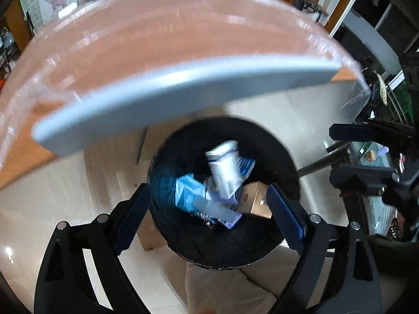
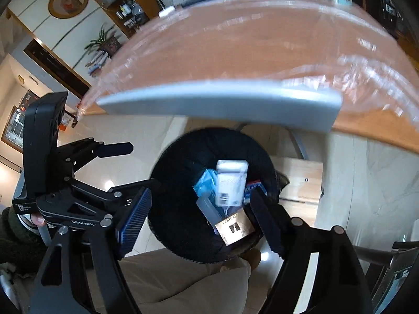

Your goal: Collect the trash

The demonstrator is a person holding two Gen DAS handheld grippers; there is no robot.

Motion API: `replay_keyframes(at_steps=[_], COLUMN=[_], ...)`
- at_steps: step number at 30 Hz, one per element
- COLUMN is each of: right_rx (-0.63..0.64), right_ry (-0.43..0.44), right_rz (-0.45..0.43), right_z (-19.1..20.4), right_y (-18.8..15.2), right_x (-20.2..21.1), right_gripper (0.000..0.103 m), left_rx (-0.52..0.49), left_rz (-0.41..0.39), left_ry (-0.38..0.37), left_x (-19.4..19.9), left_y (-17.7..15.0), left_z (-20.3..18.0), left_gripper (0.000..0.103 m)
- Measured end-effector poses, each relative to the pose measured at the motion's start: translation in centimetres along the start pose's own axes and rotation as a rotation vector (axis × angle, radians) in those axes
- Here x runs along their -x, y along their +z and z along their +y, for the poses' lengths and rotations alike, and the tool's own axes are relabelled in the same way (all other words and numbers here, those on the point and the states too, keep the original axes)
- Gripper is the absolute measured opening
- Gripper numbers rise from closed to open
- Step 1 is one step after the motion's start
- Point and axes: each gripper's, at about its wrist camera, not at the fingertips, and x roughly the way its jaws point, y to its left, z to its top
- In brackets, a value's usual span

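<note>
A round black trash bin (image 1: 225, 246) (image 2: 178, 238) stands on the floor below the table edge. Inside lie a white carton (image 1: 224, 170) (image 2: 230, 183), blurred in both views, a crumpled blue wrapper (image 1: 187, 191) (image 2: 204, 183), a gold-brown box (image 1: 255, 200) (image 2: 234, 226) and a pale flat packet (image 1: 217, 210). My left gripper (image 1: 207, 214) hangs open and empty above the bin. My right gripper (image 2: 197, 217) is also open and empty above it. The left gripper shows at the left of the right wrist view (image 2: 123, 147); the right gripper shows at the right of the left wrist view (image 1: 337, 154).
A wooden table under clear plastic sheeting (image 1: 157, 34) (image 2: 248, 39) with a grey edge (image 1: 183, 89) (image 2: 222, 102) overhangs the bin. A light wooden panel (image 2: 298, 180) stands behind the bin. Pale tiled floor (image 1: 52, 183) (image 2: 366, 170) surrounds it. The person's beige trousers (image 2: 183, 282) are below.
</note>
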Motion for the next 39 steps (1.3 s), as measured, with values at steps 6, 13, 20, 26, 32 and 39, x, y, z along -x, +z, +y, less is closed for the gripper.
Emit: replay_keyframes(at_steps=[6, 13, 20, 26, 32, 39], right_rx=[0.048, -0.035, -0.119, -0.198, -0.230, -0.209], right_ry=[-0.076, -0.303, -0.458, -0.529, -0.574, -0.578], right_rz=[-0.189, -0.281, -0.246, -0.230, -0.196, -0.214], right_z=[0.6, -4.2, -11.4, -17.1, -20.8, -21.5], right_y=[4.9, 13.2, 18.8, 21.8, 23.1, 23.3], right_x=[4.5, 3.3, -0.3, -2.4, -3.3, -3.5], right_gripper=[0.099, 0.099, 0.099, 0.099, 0.099, 0.099], left_rx=[-0.046, 0.101, 0.223, 0.239, 0.282, 0.268], left_rz=[-0.208, -0.315, -0.278, -0.239, -0.212, -0.218], left_ry=[0.014, 0.145, 0.247, 0.314, 0.307, 0.311], left_x=[6.7, 6.9, 2.7, -0.5, -2.5, -3.4], left_y=[3.4, 10.7, 16.4, 19.8, 20.9, 21.1], left_z=[0.7, 7.6, 15.6, 20.5, 22.7, 22.8], left_gripper=[0.096, 0.100, 0.100, 0.100, 0.100, 0.101])
